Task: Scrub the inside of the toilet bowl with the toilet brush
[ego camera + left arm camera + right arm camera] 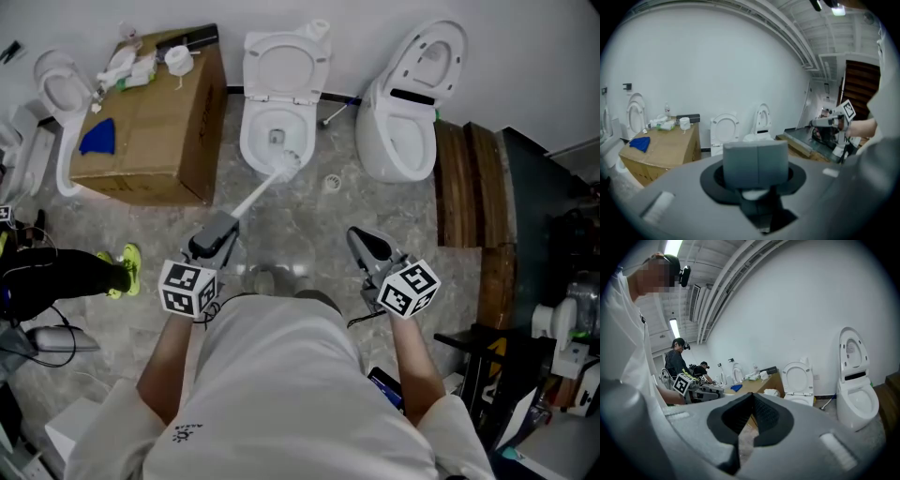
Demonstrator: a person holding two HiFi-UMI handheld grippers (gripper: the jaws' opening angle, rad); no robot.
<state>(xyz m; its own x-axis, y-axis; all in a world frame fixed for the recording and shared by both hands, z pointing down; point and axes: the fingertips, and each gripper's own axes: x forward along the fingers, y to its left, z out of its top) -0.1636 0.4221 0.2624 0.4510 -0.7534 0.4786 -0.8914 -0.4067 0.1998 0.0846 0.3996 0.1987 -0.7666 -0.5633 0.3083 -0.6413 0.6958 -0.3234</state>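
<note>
The white toilet (253, 150) stands at the back centre with its seat and lid raised. The brush head (292, 159) rests on the bowl's right inner rim. The white brush handle (258, 194) slants down-left to my left gripper (214, 239), which is shut on its end. In the left gripper view the pads of that gripper (757, 161) are pressed together over a white bit of handle, and the toilet (724, 131) shows beyond. My right gripper (364, 246) hovers to the right above the floor. It (751, 399) is shut with nothing in it.
A cardboard box (150, 122) with bottles and a blue cloth (98, 139) stands left of the toilet. A second toilet (408, 112) is at the right, beside wooden planks (464, 183). Another toilet (56, 103) stands far left. A bystander's yellow shoe (127, 267) is on the floor at left.
</note>
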